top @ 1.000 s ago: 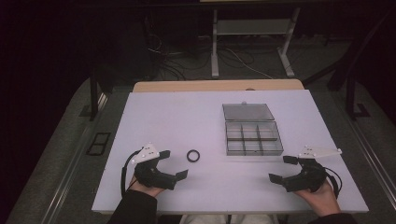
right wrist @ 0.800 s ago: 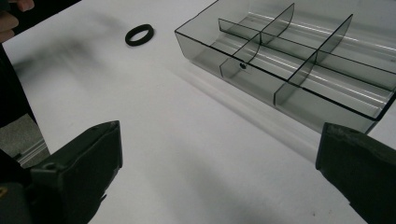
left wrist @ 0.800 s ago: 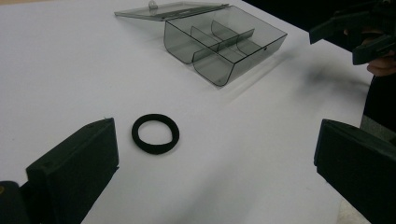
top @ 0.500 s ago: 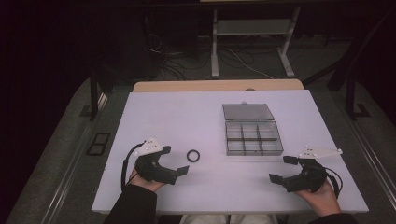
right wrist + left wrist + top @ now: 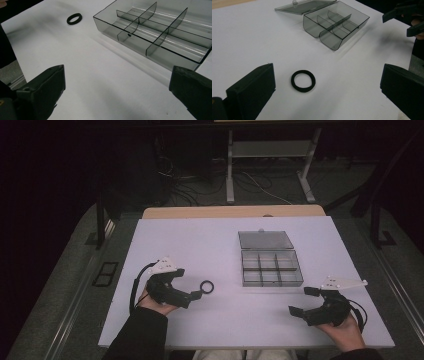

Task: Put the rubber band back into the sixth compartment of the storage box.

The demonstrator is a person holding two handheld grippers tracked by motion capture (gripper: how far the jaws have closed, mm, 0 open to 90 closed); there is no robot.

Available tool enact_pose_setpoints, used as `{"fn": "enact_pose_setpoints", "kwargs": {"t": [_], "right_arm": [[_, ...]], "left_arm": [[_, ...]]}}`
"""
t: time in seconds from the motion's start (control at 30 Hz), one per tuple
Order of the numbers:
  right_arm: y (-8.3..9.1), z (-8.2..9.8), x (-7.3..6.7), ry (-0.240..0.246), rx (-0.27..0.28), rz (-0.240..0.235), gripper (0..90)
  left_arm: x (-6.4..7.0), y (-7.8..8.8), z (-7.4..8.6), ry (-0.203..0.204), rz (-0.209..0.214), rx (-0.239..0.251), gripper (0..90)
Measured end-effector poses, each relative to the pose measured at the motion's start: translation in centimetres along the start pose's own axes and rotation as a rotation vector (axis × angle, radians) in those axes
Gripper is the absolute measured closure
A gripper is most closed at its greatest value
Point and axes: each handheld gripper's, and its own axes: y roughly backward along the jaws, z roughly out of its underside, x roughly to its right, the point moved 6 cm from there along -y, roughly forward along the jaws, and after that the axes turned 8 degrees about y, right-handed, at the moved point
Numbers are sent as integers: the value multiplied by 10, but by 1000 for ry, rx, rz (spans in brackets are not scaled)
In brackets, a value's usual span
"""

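Note:
A small black ring (image 5: 207, 286) lies flat on the white table (image 5: 200, 245). My left gripper (image 5: 189, 284) is open just left of it, jaws pointing at the ring. In the left gripper view the ring (image 5: 303, 80) lies between and a little ahead of the wide-apart jaws, untouched. A clear smoky compartment box (image 5: 271, 268) sits right of centre, its lid (image 5: 265, 240) folded back flat behind it. My right gripper (image 5: 301, 301) stands open near the front right, below the box, holding nothing. The right gripper view shows the box (image 5: 155, 32) close ahead and the ring (image 5: 74, 18) far off.
The box's compartments look empty. The other hand's gripper (image 5: 409, 15) shows at the top right of the left gripper view. Beyond the table's far edge stand a wooden strip (image 5: 230, 212), desk legs and cables on a dark floor.
My left gripper has slid right and turned toward the ring, so its jaws now flank the ring's near side. The right gripper has barely moved.

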Motion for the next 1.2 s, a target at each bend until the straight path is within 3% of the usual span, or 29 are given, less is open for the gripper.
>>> {"fn": "enact_pose_setpoints", "kwargs": {"t": [0.7,1.2], "right_arm": [[1,1,0,6,-4,-3,0],[1,2,0,5,-2,-2,0]], "left_arm": [[-13,-18,-18,-53,-1,-100,0],[-29,-33,-22,-43,-3,-133,0]]}}
